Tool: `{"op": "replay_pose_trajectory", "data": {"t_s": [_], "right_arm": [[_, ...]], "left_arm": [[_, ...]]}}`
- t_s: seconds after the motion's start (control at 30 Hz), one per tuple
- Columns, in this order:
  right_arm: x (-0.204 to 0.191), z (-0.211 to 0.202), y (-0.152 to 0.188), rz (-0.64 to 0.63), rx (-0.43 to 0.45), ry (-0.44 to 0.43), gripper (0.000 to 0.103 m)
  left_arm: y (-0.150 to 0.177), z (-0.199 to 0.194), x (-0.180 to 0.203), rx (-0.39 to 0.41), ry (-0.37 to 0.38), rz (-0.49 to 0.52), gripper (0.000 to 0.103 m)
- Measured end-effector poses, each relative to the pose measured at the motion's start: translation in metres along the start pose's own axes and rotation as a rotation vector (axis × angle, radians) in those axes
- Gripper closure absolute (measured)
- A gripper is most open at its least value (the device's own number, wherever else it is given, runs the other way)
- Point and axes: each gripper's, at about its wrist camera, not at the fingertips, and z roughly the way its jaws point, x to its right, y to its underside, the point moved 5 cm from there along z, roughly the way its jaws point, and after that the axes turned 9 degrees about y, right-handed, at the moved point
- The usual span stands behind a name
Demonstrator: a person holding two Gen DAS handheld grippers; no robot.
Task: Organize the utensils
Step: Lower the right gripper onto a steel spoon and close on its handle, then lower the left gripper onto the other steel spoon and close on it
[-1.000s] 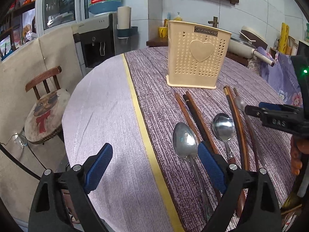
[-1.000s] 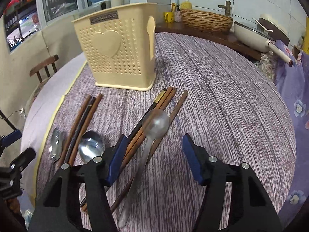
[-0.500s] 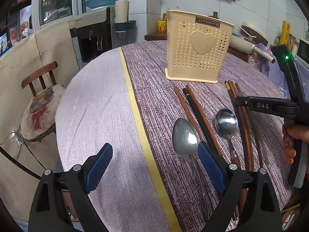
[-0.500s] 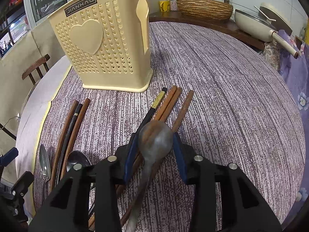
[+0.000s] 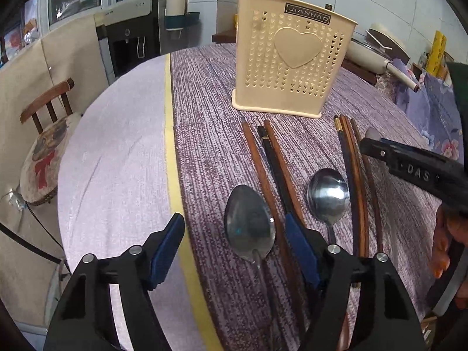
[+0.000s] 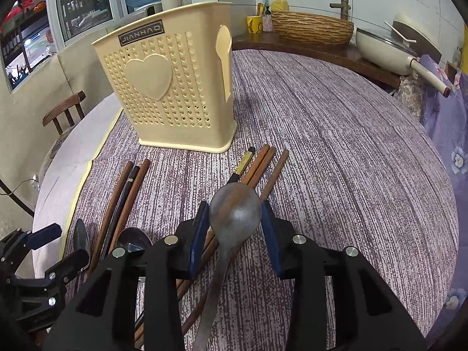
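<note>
Gripping a steel spoon [image 6: 235,213] by its bowl in our right gripper [image 6: 235,234]: smooth, stiff, light, likely to pivot; neck seems surer. Caddy [image 6: 169,87] stands at 11 o'clock. Left gripper [image 5: 234,251] hangs agape, empty.

wooden chair [image 5: 48,101], water dispenser [image 5: 133,36], wicker basket [image 6: 311,27]

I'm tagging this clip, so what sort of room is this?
Probably a home kitchen or dining corner: a water dispenser, a pan on the counter, and a clothed round table with a utensil holder.
</note>
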Motion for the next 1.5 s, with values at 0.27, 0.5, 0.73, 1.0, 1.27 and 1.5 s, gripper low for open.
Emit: {"op": "replay_pose_trajectory", "data": {"t_s": [0.27, 0.5, 0.73, 1.0, 1.27, 1.5], "right_arm": [[-0.001, -0.008, 0.002, -0.009, 0.022, 0.0, 0.066], [0.003, -0.006, 0.005, -0.004, 0.017, -0.012, 0.066], [0.005, -0.006, 0.006, 0.002, 0.017, -0.017, 0.066], [0.012, -0.019, 0.001, 0.016, 0.046, -0.032, 0.066], [0.019, -0.059, -0.015, 0.024, 0.125, -0.083, 0.066], [0.02, -0.089, -0.023, 0.003, 0.179, -0.115, 0.066]], "left_arm": [[-0.001, 0.01, 0.005, -0.024, -0.021, -0.032, 0.052], [-0.001, 0.009, 0.008, -0.019, -0.011, -0.046, 0.065], [-0.002, 0.01, 0.01, -0.013, -0.009, -0.046, 0.066], [-0.015, -0.007, 0.01, 0.048, 0.011, -0.029, 0.066], [-0.042, -0.044, 0.011, 0.157, 0.028, 0.0, 0.066], [-0.057, -0.071, 0.014, 0.24, 0.025, 0.037, 0.066]]}}
